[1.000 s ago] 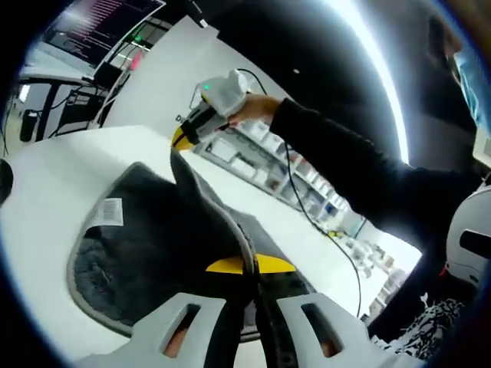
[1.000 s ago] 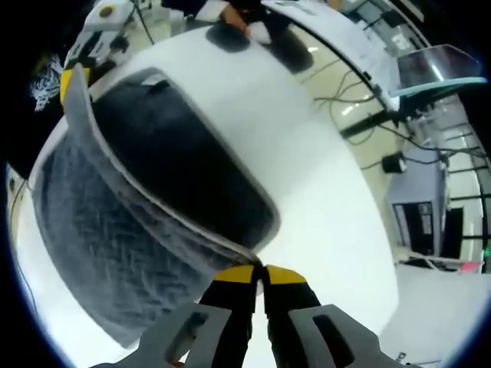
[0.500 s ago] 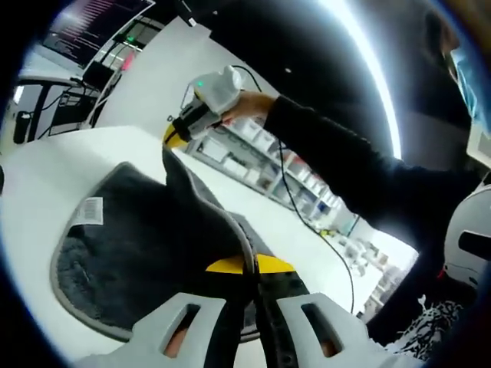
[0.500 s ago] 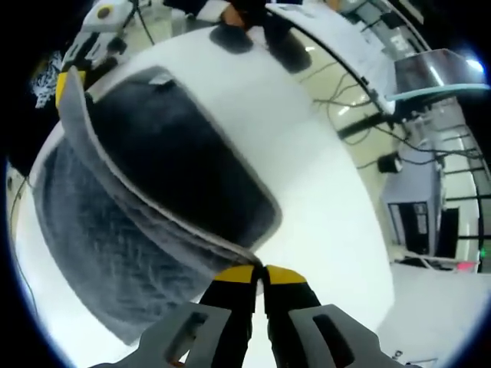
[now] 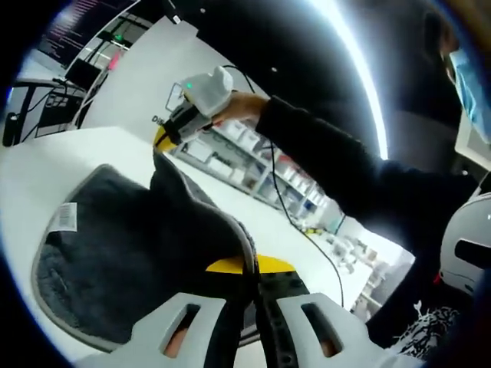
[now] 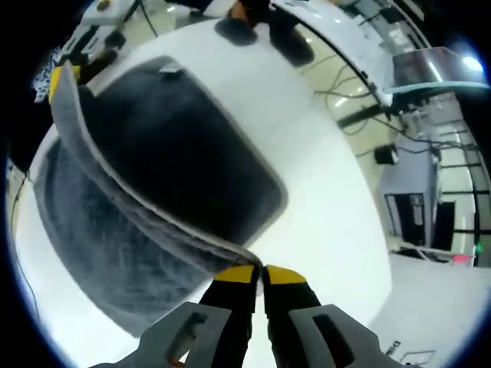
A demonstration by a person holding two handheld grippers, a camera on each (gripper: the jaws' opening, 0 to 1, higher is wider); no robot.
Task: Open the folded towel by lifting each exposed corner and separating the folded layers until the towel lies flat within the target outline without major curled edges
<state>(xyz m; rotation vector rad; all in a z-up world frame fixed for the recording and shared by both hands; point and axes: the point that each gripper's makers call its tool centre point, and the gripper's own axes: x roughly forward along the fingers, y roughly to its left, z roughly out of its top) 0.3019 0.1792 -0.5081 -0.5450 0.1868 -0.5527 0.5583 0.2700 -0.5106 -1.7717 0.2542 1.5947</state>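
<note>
**Top layer of the towel held up by two corners**

The largest thing I see is the white table top (image 6: 330,222), and on it lies the dark grey fluffy towel with a pale grey hem (image 6: 176,176). I judge it is still partly folded: the lower layer rests on the table, while the upper layer rises from it like an open book cover. A dark line on the table beside the towel may be the target outline, but I cannot tell for sure.

I hold one edge of the upper layer between my two tools, and it runs stretched from one to the other. I think this tension is why the layer stays apart from the one below and does not curl.

In the right gripper view, my right gripper (image 6: 259,274) is closed on a corner of the hem, its yellow tips pressed together on the cloth. My left gripper (image 5: 247,268) is closed the same way on the other corner of this edge. In the left gripper view a dark sleeve (image 5: 330,165) reaches to the far corner.

A small white label (image 5: 66,216) is sewn on the inner face of the towel, near its rounded end.

Next, I judge the lifted layer must be carried over and laid down flat.
</note>
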